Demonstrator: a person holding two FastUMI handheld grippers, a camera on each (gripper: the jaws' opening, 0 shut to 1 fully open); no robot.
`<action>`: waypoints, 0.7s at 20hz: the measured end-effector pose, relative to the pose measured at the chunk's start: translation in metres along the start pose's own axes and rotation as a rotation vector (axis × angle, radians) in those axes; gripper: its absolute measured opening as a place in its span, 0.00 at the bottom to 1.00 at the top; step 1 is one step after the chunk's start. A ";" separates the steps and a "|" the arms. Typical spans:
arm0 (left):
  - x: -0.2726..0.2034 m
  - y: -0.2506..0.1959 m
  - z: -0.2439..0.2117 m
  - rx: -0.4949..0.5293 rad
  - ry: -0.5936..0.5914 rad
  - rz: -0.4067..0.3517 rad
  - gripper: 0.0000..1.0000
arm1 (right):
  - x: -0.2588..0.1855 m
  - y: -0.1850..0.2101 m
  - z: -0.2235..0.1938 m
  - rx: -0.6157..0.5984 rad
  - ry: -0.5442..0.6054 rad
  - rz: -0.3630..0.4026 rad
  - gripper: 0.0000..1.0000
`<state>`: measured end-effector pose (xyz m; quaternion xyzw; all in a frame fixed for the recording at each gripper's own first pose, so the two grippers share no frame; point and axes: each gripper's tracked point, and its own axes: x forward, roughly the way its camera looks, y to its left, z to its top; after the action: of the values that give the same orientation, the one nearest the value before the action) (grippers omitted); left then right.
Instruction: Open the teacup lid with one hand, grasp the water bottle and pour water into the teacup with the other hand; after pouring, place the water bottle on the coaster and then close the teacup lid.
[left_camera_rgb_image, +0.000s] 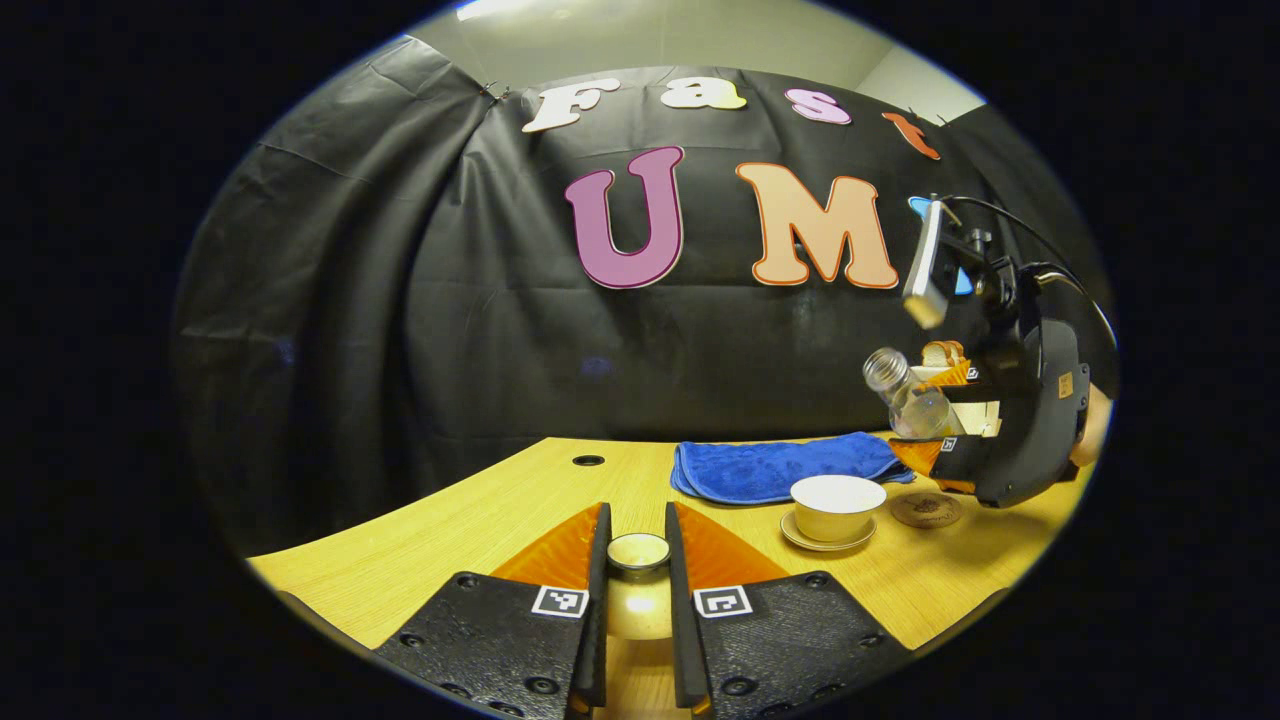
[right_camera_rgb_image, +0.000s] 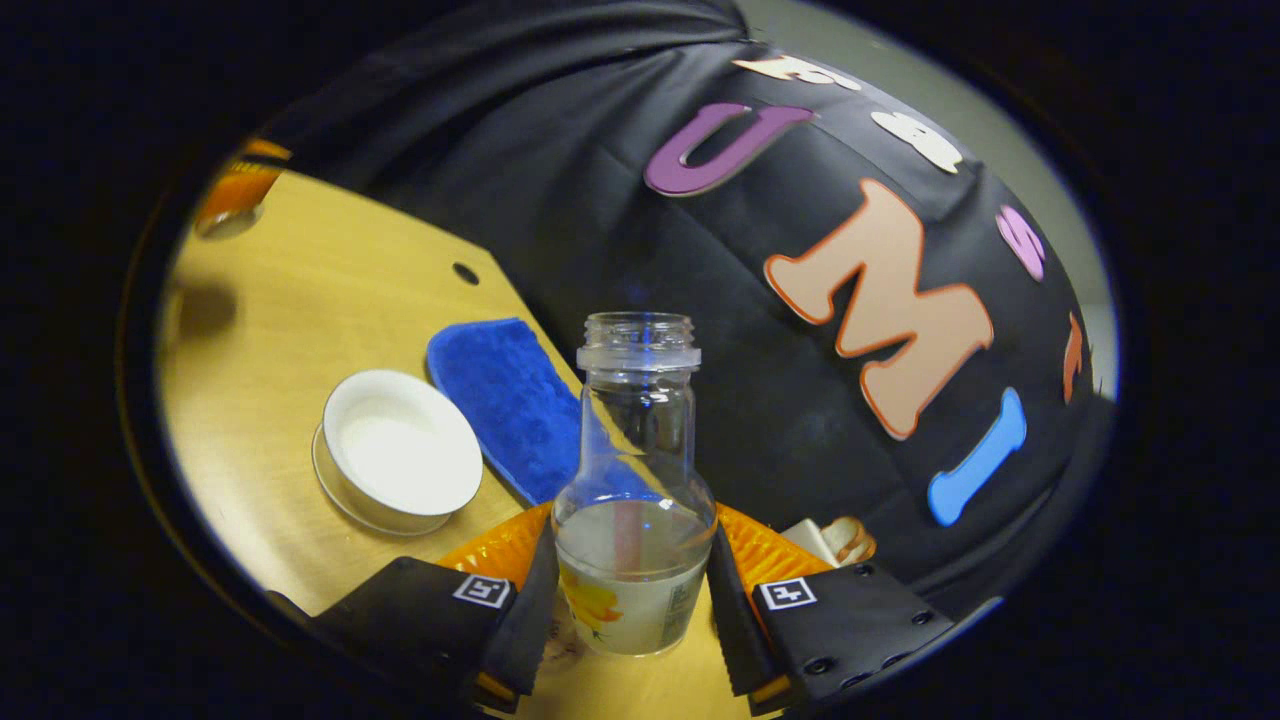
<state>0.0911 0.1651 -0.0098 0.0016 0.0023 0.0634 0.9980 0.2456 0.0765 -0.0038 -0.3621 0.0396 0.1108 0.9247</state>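
The water bottle (right_camera_rgb_image: 634, 490) is clear glass with a narrow threaded neck, uncapped, a little water pooled in its base; it is held off the table, clamped between two fingers, and in the left gripper view it (left_camera_rgb_image: 905, 395) tilts with its mouth up and leftward, above the coaster; the teacup (left_camera_rgb_image: 837, 507) is white, open, upright on its saucer (left_camera_rgb_image: 828, 541) on the wooden table; the round brown coaster (left_camera_rgb_image: 926, 510) lies flat just beside the saucer; the small round lid (left_camera_rgb_image: 638, 552) is gripped between two fingers, near the table.

A white teacup (left_camera_rgb_image: 838, 506) stands by a blue cloth (left_camera_rgb_image: 780, 468) on the pale wood-grain table (left_camera_rgb_image: 450, 530).
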 end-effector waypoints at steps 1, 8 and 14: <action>0.000 0.000 0.000 0.000 0.000 0.000 0.24 | 0.001 -0.005 -0.003 0.096 0.002 -0.007 0.77; -0.001 0.000 0.000 0.000 0.000 0.000 0.24 | 0.000 -0.014 -0.024 0.557 -0.014 -0.011 0.73; -0.001 0.000 0.000 0.000 0.000 0.000 0.24 | -0.007 -0.013 -0.040 0.698 -0.009 -0.042 0.75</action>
<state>0.0902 0.1651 -0.0096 0.0014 0.0024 0.0633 0.9980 0.2422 0.0383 -0.0237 -0.0242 0.0636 0.0732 0.9950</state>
